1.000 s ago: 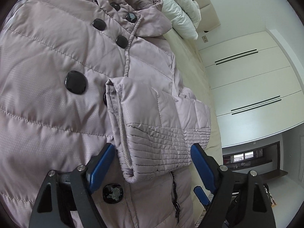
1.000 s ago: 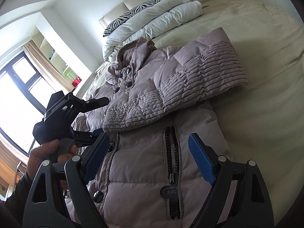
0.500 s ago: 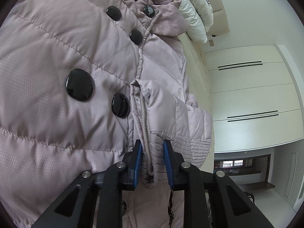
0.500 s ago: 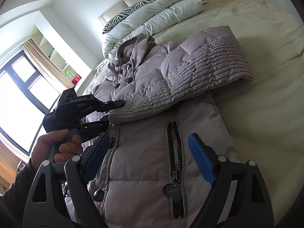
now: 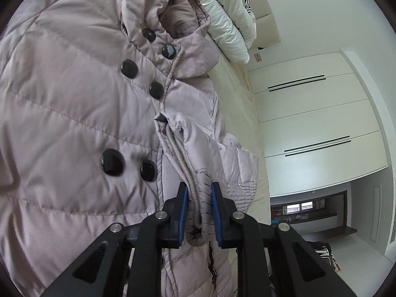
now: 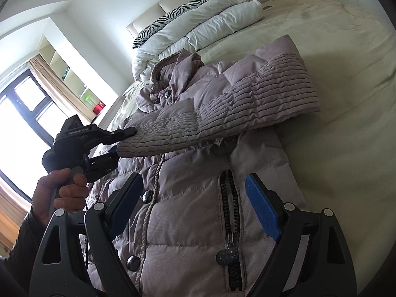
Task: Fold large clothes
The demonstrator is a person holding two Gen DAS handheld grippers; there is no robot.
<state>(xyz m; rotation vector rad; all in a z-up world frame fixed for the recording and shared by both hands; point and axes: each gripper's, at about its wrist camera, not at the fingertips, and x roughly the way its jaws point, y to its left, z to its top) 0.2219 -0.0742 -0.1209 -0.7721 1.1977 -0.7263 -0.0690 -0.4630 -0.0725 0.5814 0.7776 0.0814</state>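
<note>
A mauve quilted puffer coat point(image 5: 74, 123) with black buttons lies front up on the bed; it also shows in the right wrist view point(image 6: 193, 210). One sleeve point(image 6: 222, 116) is folded across the chest. My left gripper point(image 5: 198, 212) is shut on the sleeve cuff point(image 5: 198, 198) and holds it lifted off the coat; this gripper shows in the right wrist view point(image 6: 116, 141). My right gripper point(image 6: 195, 210) is open and empty, hovering over the coat's lower front by the pocket zip point(image 6: 230, 222).
The cream bed sheet point(image 6: 334, 99) extends to the right of the coat. A rolled white duvet point(image 6: 198, 32) and a zebra pillow point(image 6: 170, 17) lie at the headboard. White wardrobes point(image 5: 309, 123) stand beyond the bed. A window point(image 6: 22, 123) is at the left.
My left gripper closed on the sleeve cuff and lifted it, pulling back from the coat. The right gripper stayed open and hardly moved.
</note>
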